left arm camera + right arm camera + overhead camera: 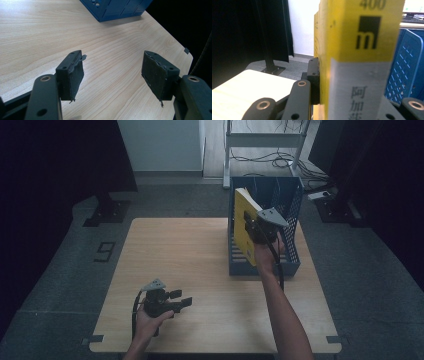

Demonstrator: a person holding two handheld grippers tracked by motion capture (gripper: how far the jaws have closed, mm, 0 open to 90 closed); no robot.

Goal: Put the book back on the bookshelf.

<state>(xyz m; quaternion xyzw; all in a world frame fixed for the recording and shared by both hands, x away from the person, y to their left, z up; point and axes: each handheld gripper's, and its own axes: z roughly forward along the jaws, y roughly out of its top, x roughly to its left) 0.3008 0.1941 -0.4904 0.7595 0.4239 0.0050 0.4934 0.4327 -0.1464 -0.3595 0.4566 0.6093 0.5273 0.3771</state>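
Right hand-held gripper [250, 222], clamping yellow book [244, 215], blue rack [292, 210]

The yellow book's spine [359, 62] reads "400", a black "m" logo, and "阿加".

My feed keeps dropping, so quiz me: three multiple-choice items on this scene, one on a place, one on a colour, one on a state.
1. Where is the yellow book?
A. Flat on the table
B. In the blue file rack
C. On the floor

2. What colour is the file rack?
A. Blue
B. Red
C. White

3. How do the left gripper's jaws stand?
A. Shut on the book
B. Shut on nothing
C. Open, with nothing between them

Answers:
1. B: the high view shows the book on edge inside the rack, with the right gripper clamped on it.
2. A: its perforated walls are blue.
3. C: bare wooden table shows between the pads.
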